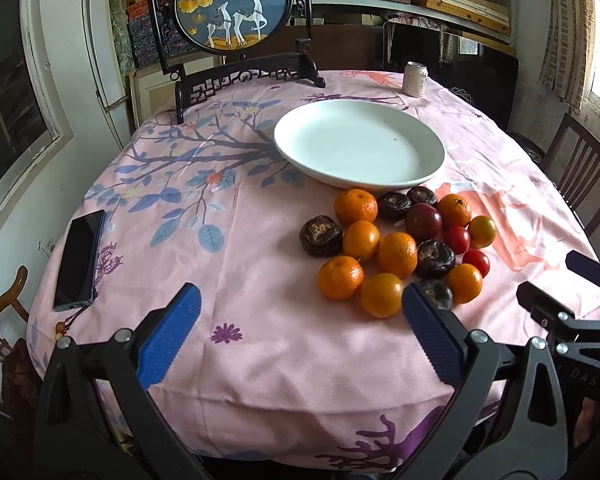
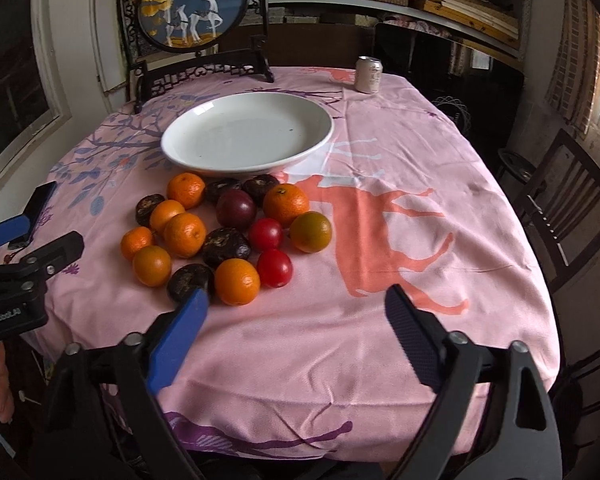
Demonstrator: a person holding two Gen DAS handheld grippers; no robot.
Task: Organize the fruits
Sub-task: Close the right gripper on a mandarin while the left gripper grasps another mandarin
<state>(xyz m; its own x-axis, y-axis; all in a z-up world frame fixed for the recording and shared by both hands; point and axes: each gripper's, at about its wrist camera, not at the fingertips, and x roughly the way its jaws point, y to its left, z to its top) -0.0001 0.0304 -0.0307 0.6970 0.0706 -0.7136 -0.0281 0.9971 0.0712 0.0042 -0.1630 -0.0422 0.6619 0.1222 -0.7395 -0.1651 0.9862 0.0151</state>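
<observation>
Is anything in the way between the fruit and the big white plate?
Nothing visible. The white plate sits just behind the fruit pile with nothing on it. Both the left gripper and the right gripper hover open over bare tablecloth before the fruit.

Fruit pile crowds the plate (near rim); right cloth bare.

Eight oranges, one of them greenish. Five dark wrinkled fruits. Two red tomatoes. One purple plum. One white plate, one can, one phone, one framed deer screen.
</observation>
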